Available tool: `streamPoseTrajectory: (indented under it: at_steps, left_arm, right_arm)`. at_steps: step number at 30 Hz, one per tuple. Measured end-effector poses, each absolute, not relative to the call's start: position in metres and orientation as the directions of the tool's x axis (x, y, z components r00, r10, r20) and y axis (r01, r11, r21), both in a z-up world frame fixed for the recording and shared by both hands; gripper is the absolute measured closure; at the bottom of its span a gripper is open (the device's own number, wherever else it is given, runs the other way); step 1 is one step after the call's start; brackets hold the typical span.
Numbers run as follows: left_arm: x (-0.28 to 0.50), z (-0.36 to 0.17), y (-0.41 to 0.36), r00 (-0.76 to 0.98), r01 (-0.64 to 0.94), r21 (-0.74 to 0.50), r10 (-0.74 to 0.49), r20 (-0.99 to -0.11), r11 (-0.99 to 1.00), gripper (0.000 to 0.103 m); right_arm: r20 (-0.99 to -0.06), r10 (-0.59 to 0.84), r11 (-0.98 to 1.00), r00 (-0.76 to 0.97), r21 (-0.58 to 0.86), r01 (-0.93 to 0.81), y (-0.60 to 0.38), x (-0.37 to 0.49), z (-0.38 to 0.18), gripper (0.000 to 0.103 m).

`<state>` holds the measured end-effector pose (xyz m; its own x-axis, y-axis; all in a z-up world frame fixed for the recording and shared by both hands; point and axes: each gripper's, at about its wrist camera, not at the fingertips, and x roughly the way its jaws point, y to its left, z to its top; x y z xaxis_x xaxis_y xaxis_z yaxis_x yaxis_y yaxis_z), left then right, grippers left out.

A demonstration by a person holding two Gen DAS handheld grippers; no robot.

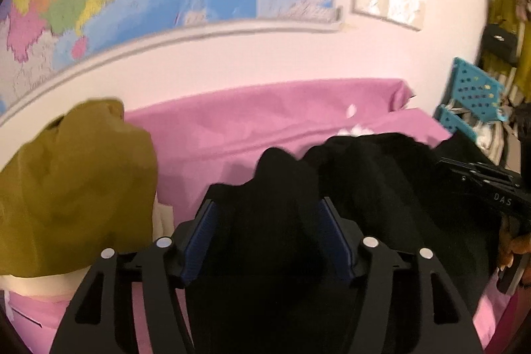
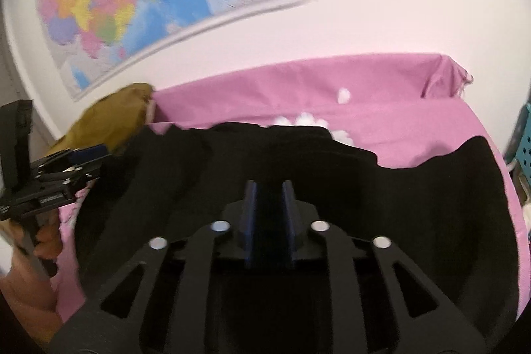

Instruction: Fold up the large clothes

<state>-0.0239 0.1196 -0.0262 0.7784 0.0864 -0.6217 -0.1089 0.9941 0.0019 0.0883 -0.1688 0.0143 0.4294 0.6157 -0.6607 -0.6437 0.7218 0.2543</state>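
Pink-sheeted bed (image 2: 381,82) against the wall — black garment (image 2: 332,188) spread over its near part, olive garment (image 2: 109,118) bunched at the far left edge, white patches (image 2: 343,95) on the sheet near the middle.

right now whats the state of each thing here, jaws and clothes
left gripper: jaws wide, black cloth between them, pads not pressing
right gripper: jaws narrow, black cloth in the gap, grip unclear
black garment: rumpled, not folded, on the pink sheet
olive garment: bunched in a heap at the left
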Motion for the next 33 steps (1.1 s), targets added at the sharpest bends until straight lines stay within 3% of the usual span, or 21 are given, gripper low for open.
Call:
streamPoseTrajectory:
  at_steps: [4,9,13,18,21,26,33]
  left_arm:
    - [-0.039,-0.024,0.099,0.802,-0.025,0.037,0.042,-0.596,0.999,0.034]
    - [-0.023,-0.056,0.082,0.724,0.028,0.039,0.007,-0.69,0.999,0.034]
    - [-0.009,-0.075,0.079,0.682,-0.024,0.089,0.082,-0.727,0.996,0.034]
    - [-0.021,-0.063,0.079,0.713,-0.042,0.079,0.085,-0.696,0.996,0.032]
    - [-0.034,-0.058,0.077,0.729,-0.06,0.083,0.101,-0.678,0.995,0.025]
    - [-0.052,-0.055,0.07,0.743,-0.076,0.086,0.114,-0.659,0.993,0.024]
    - [-0.063,-0.063,0.072,0.737,-0.078,0.066,0.103,-0.668,0.995,0.021]
  right_arm:
    - [-0.643,0.652,0.679,0.402,0.261,-0.686,-0.177,0.071,0.025,0.062]
    - [-0.706,0.59,0.721,0.392,0.243,-0.649,-0.19,0.074,0.005,0.052]
    - [-0.747,0.517,0.779,0.418,0.208,-0.591,-0.202,0.081,-0.014,0.054]
    - [-0.685,0.588,0.745,0.43,0.251,-0.618,-0.213,0.064,0.004,0.047]
    - [-0.654,0.632,0.705,0.415,0.264,-0.658,-0.213,0.049,0.013,0.047]
    - [-0.636,0.681,0.639,0.363,0.274,-0.719,-0.206,0.023,0.018,0.046]
    - [-0.693,0.637,0.652,0.338,0.25,-0.716,-0.194,0.015,-0.005,0.043]
